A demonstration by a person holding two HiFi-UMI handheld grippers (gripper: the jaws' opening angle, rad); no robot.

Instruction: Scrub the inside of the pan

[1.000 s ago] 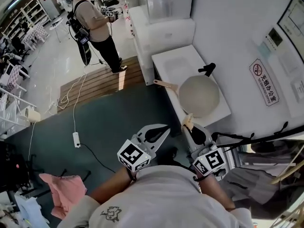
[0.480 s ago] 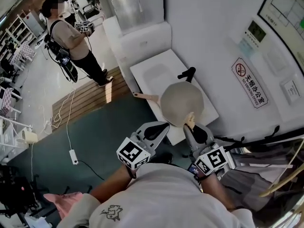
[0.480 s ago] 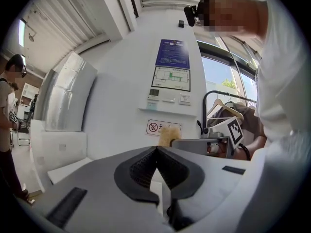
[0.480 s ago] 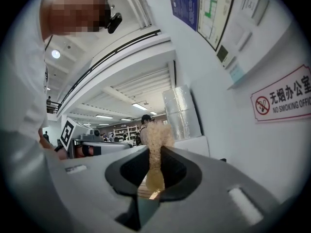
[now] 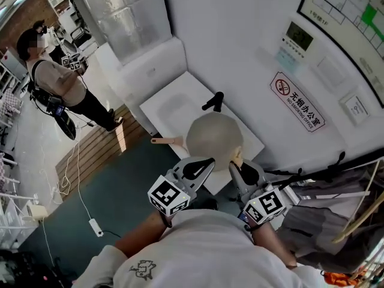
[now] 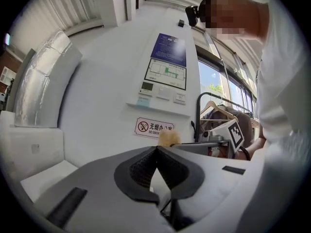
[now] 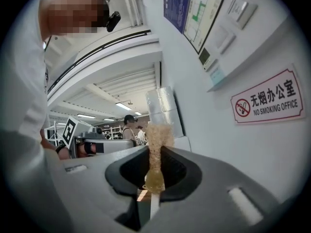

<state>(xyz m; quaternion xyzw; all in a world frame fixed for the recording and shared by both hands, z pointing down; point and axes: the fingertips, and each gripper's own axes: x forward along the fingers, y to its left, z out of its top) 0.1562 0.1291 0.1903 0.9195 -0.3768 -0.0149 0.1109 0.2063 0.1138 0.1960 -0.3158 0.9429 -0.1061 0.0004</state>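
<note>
A beige pan with a wooden handle pointing left rests on the white counter against the wall. My left gripper is shut and empty, level, its tips just short of the pan's near rim. In its own view the left gripper shows closed jaws with nothing between them. My right gripper is shut on a yellow sponge at the pan's near right edge. The sponge sticks up past the right gripper in that gripper's view.
A black faucet stands behind the pan beside a shallow basin. A no-smoking sign hangs on the wall. A clothes rack is at right. Another person stands far left; a power strip lies on the floor.
The view has swung, so the counter and pan now sit nearer the middle and closer to both grippers. The person in the background has shifted left. Both grippers stay shut.
</note>
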